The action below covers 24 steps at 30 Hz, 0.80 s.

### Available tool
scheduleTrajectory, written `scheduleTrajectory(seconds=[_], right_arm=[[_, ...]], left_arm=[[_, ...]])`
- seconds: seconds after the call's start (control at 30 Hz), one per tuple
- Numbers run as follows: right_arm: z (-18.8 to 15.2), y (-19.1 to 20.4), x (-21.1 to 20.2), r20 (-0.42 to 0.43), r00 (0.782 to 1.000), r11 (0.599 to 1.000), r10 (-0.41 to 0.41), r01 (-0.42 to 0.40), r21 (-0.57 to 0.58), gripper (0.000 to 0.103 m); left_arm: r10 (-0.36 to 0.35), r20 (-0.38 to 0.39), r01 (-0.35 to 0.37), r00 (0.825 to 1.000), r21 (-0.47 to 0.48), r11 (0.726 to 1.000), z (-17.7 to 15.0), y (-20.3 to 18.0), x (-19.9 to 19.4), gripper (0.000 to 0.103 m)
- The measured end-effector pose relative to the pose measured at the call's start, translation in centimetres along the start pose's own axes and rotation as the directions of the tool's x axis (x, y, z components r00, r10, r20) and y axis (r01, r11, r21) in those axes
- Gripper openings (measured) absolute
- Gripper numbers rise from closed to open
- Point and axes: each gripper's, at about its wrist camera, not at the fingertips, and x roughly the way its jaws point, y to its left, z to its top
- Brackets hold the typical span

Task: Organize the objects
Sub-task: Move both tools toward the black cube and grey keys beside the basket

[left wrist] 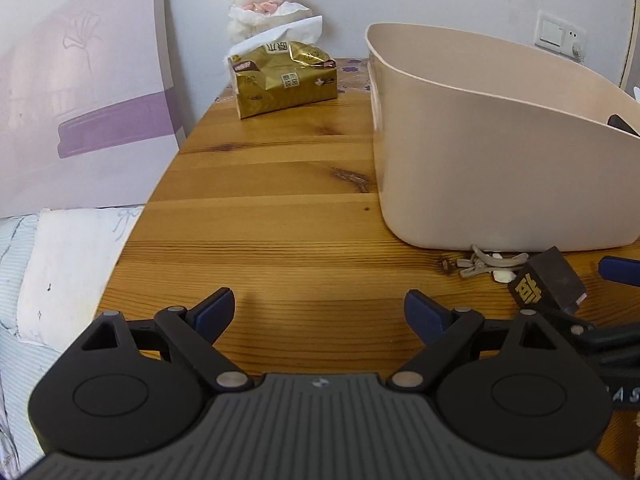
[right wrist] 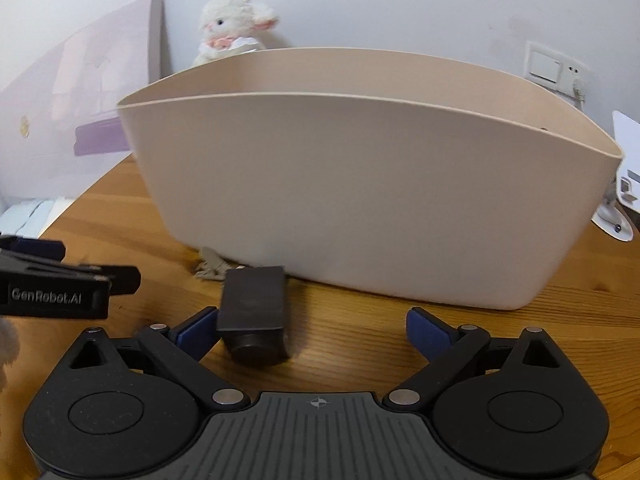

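Right wrist view shows the big beige bin (right wrist: 360,184) on the counter (right wrist: 360,332), with the small dark box (right wrist: 253,308) lying just in front of it. The right gripper (right wrist: 312,330) has wide, empty jaws. The box touches the left pad, I think, so closing now could push it sideways. The left gripper (left wrist: 320,312) is spread wide too, holding nothing.

A matt, smooth plastic bin (right wrist: 360,184) stands on a varnished knotty wood table (left wrist: 272,216) near a glossy foil-wrapped tissue pack (left wrist: 282,78).
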Motion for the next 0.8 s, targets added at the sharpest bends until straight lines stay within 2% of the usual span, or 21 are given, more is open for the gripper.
scheduleTrajectory(seconds=[0.33,0.5,0.8], right_arm=[[-0.1,-3.0,0.4,0.005,0.999,0.997,-0.037,0.037,0.068,0.096],[-0.4,-4.7,0.0,0.008,0.999,0.994,-0.051,0.050,0.093,0.096],[-0.9,-6.6,-0.3,0.010,0.998,0.992,-0.068,0.066,0.112,0.096]], left_arm=[[-0.025,0.008,0.025,1.000,0.013,1.000,0.5,-2.1,0.2,0.092],[-0.058,-0.006,0.057,0.998,-0.020,0.998,1.3,-2.8,0.5,0.092],[-0.074,-0.023,0.072,0.997,-0.055,0.996,2.6,-4.6,1.6,0.092]])
